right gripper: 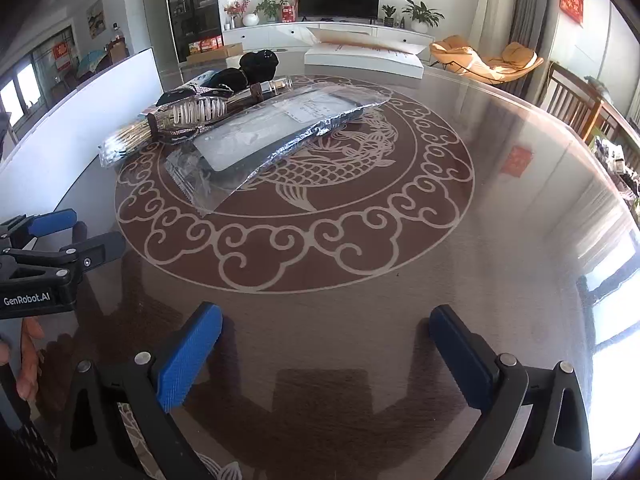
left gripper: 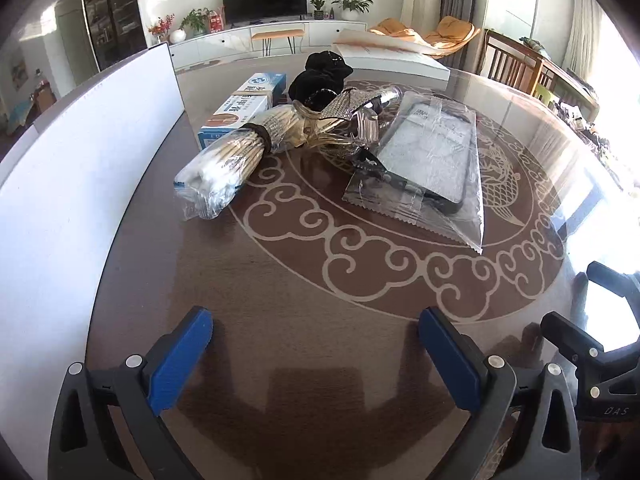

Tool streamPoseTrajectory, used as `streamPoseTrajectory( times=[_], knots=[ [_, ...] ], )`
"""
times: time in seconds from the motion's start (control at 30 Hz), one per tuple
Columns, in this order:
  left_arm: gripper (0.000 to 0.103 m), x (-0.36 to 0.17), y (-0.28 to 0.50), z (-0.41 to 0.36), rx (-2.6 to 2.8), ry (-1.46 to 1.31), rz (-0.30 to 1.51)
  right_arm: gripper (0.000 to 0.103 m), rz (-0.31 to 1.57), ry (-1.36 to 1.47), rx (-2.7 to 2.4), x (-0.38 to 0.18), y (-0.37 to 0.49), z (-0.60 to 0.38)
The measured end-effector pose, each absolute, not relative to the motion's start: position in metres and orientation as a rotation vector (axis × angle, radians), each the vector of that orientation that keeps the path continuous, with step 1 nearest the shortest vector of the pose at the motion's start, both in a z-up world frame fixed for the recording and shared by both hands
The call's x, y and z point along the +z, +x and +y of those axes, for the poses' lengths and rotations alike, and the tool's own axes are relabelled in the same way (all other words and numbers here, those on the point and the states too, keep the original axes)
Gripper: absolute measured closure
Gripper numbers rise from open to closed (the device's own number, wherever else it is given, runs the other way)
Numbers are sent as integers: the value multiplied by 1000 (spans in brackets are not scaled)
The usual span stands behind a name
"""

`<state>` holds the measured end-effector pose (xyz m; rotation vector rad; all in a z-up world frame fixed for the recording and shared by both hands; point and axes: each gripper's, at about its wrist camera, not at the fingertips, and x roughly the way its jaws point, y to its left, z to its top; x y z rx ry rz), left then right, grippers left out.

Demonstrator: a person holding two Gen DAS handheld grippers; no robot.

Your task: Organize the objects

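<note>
Left wrist view: the left tongs [left gripper: 316,354] gape empty above the desk [left gripper: 280,280]; swabs [left gripper: 224,164], box [left gripper: 240,110], clip [left gripper: 340,120] and phone case [left gripper: 432,152] lie heaped far off, seemingly unsorted.

Right wrist view: the right tongs [right gripper: 326,354] are released too; the heap sits far left, so sorting looks unstarted.

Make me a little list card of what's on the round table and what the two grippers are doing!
table: round, fish pattern
left gripper: open, holding nothing
right gripper: open, holding nothing
pile: cotton swabs bag, blue box, hair claw clip, black cloth
nearest item: phone case in clear wrapper
far side: white box
</note>
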<state>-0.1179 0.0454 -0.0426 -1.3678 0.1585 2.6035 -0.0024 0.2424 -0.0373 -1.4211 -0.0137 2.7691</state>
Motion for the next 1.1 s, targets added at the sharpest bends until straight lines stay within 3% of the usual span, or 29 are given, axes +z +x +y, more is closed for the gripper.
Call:
streamPoseTrajectory(
  times=[1.1],
  knots=[
    [0, -41, -120, 45, 2631, -1350, 140, 0, -7, -1422, 2769, -37, -2, 242]
  ],
)
